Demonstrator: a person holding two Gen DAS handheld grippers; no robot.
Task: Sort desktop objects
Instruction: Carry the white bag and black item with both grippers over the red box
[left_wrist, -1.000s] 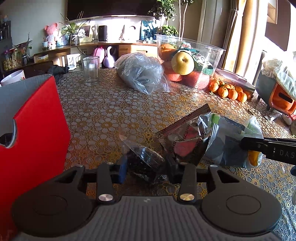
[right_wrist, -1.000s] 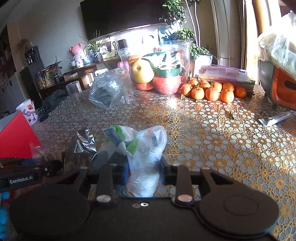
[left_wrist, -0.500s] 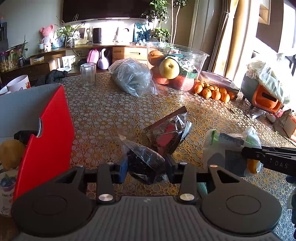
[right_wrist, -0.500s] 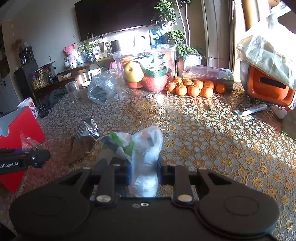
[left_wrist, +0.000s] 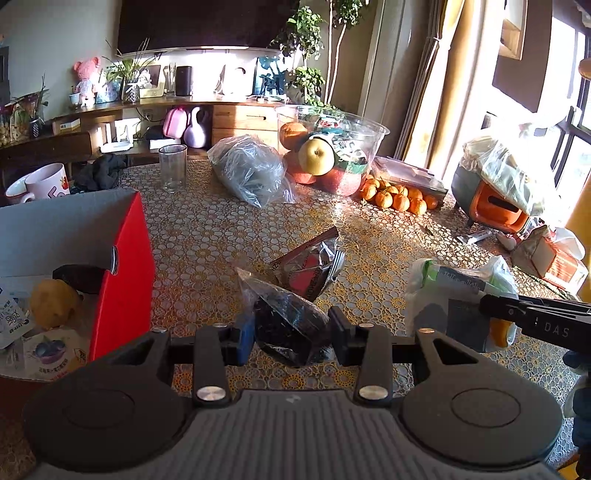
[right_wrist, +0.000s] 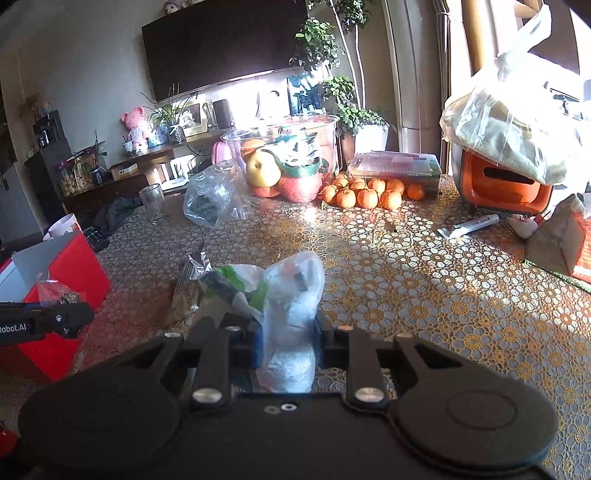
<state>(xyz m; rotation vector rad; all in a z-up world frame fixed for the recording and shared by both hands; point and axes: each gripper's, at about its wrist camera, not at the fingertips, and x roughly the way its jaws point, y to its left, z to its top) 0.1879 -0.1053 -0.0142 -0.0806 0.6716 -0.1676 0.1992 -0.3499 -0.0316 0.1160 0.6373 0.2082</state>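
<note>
My left gripper (left_wrist: 291, 332) is shut on a clear bag of dark bits (left_wrist: 286, 317), held above the table. My right gripper (right_wrist: 288, 338) is shut on a white plastic bag (right_wrist: 291, 295) with green-printed packets inside; in the left wrist view that bag (left_wrist: 458, 295) hangs at the right, off the table. A torn foil snack wrapper (left_wrist: 310, 264) lies on the patterned table (left_wrist: 207, 236) between them. The red box (left_wrist: 122, 266) stands at the left, open, with a yellow fruit (left_wrist: 53, 302) and packets inside.
At the back stand a glass (left_wrist: 172, 168), a crumpled clear bag (left_wrist: 251, 170), a clear bowl of fruit (left_wrist: 328, 147) and several tangerines (left_wrist: 395, 197). An orange appliance (right_wrist: 506, 184) under a plastic bag, a tube (right_wrist: 467, 226) and a tissue pack (right_wrist: 565, 243) sit at the right.
Both grippers have risen and drawn back with their bags. The white bag has lifted away from the foil wrapper, which stays on the table. The inside of the red box has come into view.
</note>
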